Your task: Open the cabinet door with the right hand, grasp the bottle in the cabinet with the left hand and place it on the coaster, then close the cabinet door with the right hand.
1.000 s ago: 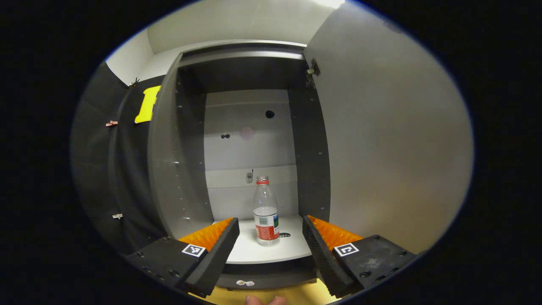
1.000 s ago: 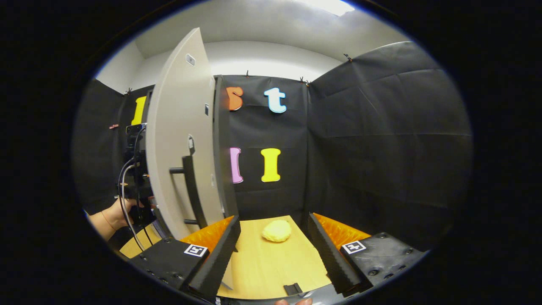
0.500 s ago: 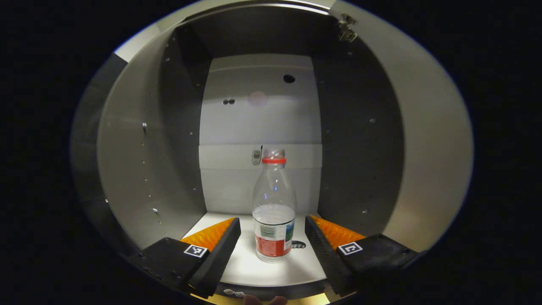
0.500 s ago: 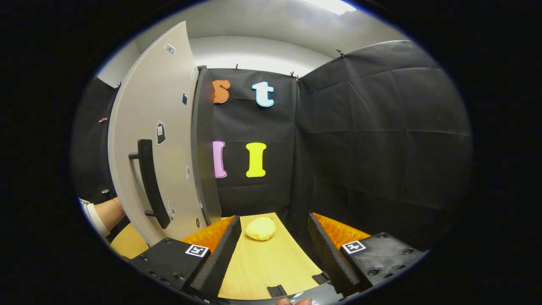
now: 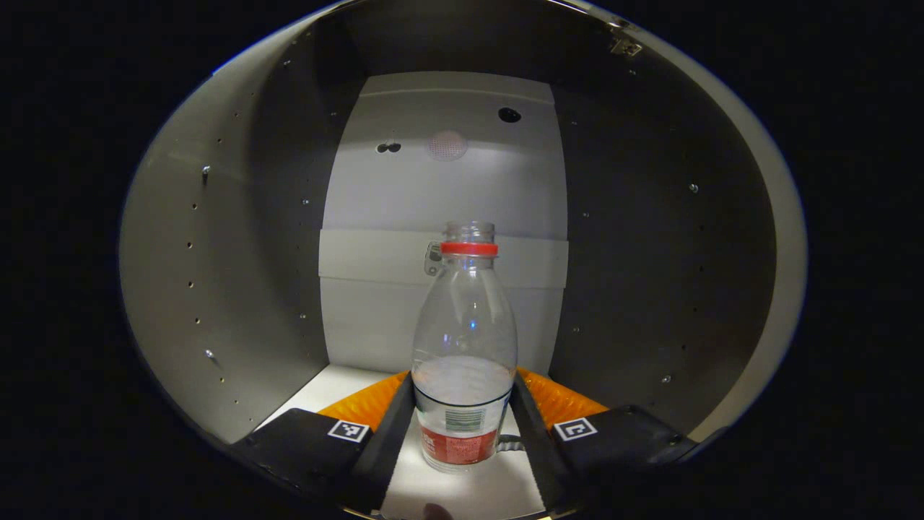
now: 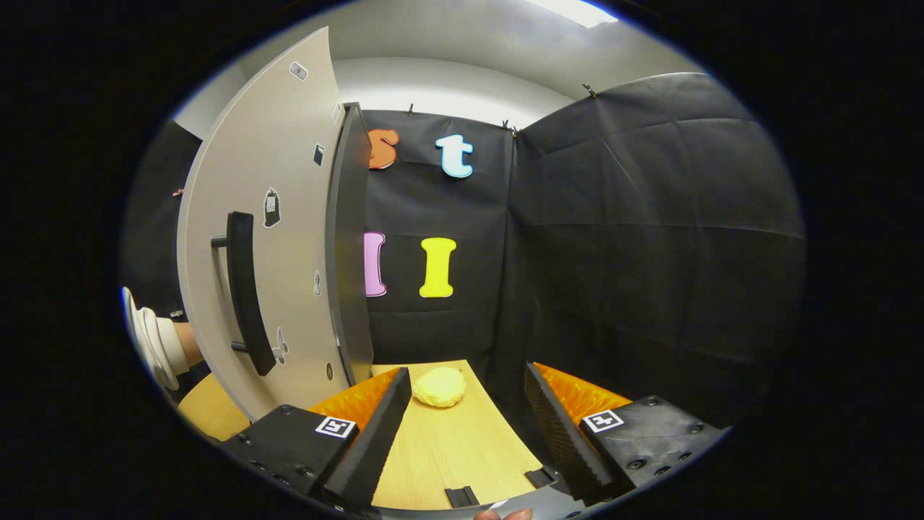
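Left gripper [image 5: 462, 422] sits deep inside the cabinet [image 5: 216, 289], fingers pressing both sides of the bottle [image 5: 464, 347], low centre of frame, standing upright on the shelf. Right gripper [image 6: 462, 426] is spread and empty beside the open door [image 6: 267, 253].

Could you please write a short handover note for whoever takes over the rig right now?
Left gripper: inside the cabinet, fingers on either side of the bottle at its label; contact looks close, but a firm squeeze cannot be confirmed.
Right gripper: open and empty, over the wooden table.
Cabinet door: swung open, handle free.
Bottle: upright on the cabinet shelf, not yet lifted.
Coaster: yellow, on the table ahead of the right gripper.
Done: door opened.
Left: grip bottle, set it on the coaster, close door with right.
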Motion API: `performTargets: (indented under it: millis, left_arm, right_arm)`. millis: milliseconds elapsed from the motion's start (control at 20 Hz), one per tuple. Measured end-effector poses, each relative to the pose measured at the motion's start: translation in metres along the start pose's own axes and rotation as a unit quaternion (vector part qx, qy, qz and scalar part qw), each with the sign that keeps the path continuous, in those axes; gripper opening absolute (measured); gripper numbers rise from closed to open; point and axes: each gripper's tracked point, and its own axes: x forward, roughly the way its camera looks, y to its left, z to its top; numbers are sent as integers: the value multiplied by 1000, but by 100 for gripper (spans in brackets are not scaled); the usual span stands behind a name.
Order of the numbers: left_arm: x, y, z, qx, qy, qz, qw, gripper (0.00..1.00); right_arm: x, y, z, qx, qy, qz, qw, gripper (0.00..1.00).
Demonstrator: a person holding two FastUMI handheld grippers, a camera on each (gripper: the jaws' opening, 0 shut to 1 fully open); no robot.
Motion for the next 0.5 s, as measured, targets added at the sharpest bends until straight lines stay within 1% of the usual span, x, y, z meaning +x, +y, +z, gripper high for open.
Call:
performTargets:
  millis: [150, 250, 350, 500]
  left_arm:
    - [-26, 2, 18, 10, -21, -6, 1000, 76]
    - [-53, 4, 34, 15, -37, -18, 999, 76]
    - [-83, 11, 50, 25, -52, -26, 998, 76]
    - [-129, 22, 63, 22, -65, -41, 997, 75]
  right_arm:
    - [0, 5, 0, 2, -4, 6, 1000, 98]
    - [-1, 12, -1, 13, 1, 13, 1000, 98]
    - [-1, 16, 9, 14, -13, 13, 1000, 98]
    - [-1, 26, 14, 14, -25, 19, 999, 98]
